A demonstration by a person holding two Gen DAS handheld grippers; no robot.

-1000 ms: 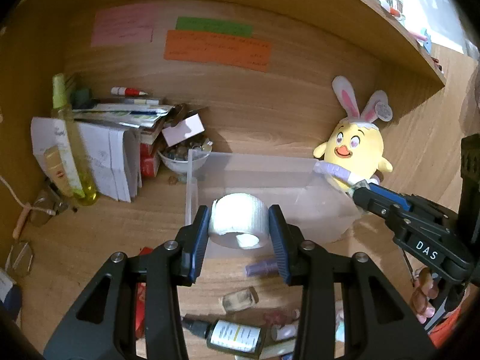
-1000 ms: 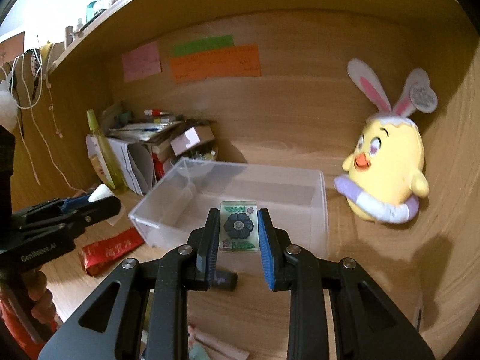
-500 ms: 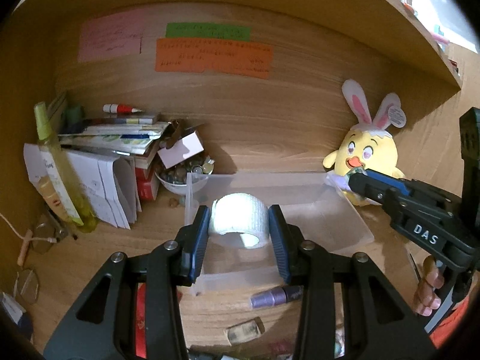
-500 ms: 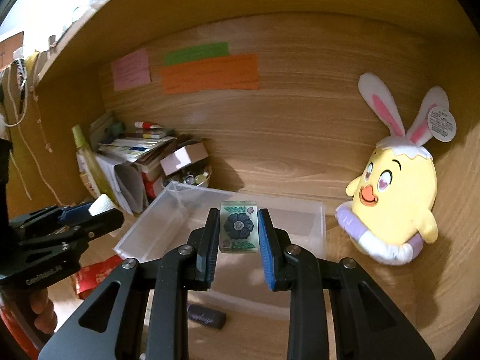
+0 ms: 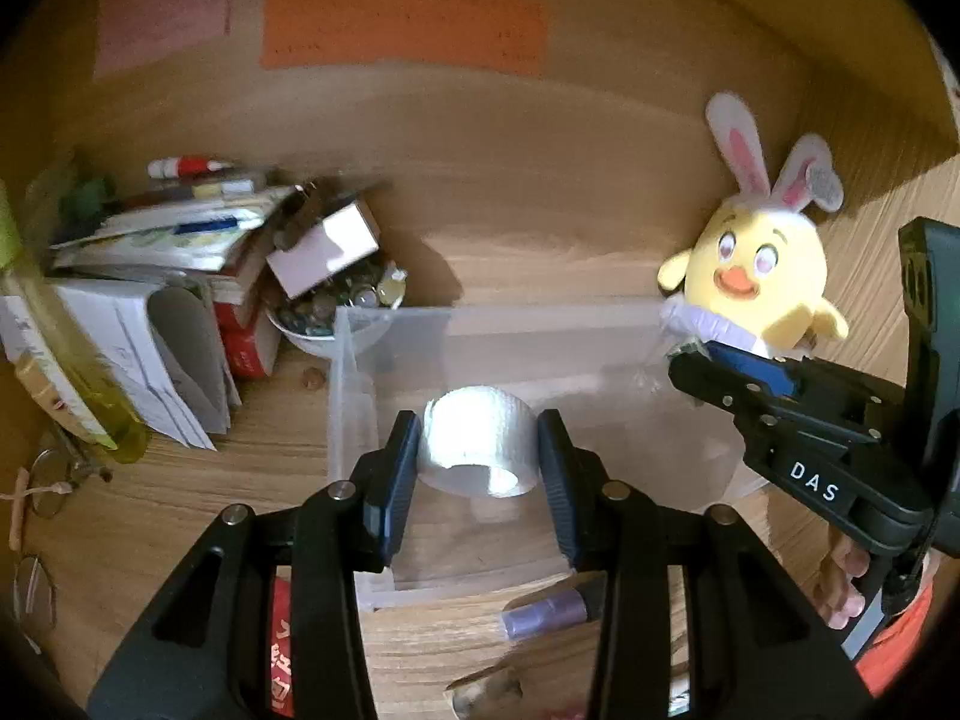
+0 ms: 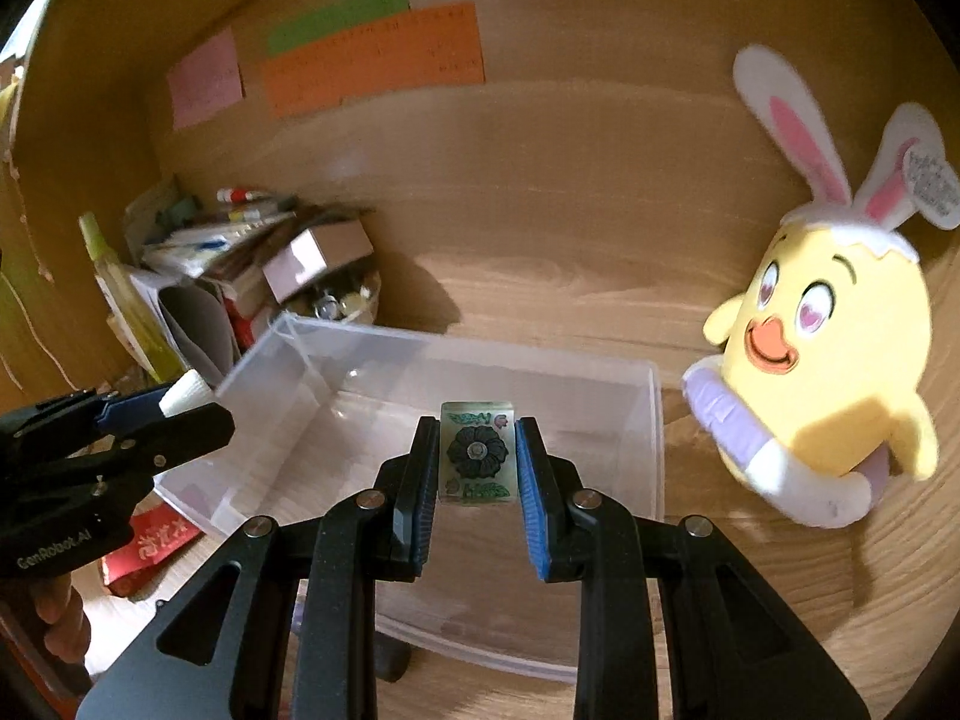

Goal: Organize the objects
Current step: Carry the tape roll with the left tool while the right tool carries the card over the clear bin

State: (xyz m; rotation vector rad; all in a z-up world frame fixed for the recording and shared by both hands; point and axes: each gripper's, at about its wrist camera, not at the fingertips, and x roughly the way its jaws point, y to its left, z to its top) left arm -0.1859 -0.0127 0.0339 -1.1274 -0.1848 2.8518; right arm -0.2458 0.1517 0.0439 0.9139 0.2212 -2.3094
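Note:
My left gripper [image 5: 478, 450] is shut on a white tape roll [image 5: 478, 449] and holds it above the clear plastic box [image 5: 528, 336]. My right gripper [image 6: 477, 453] is shut on a small flower-printed tile [image 6: 477, 451] and holds it over the same clear plastic box [image 6: 654, 420]. The right gripper also shows at the right of the left wrist view [image 5: 690, 360], by the box's right end. The left gripper with the tape roll shows at the left of the right wrist view [image 6: 186, 396], by the box's left wall.
A yellow bunny-eared chick plush [image 6: 822, 372] sits right of the box. A bowl of small items [image 5: 336, 312], stacked papers [image 5: 150, 276] and a yellow-green bottle [image 5: 72, 372] stand at the left. A purple tube [image 5: 552, 606] and a red packet [image 6: 150, 546] lie in front.
Both grippers have moved forward and now hang over the box, each still holding its object. The loose items in front have slid down out of view.

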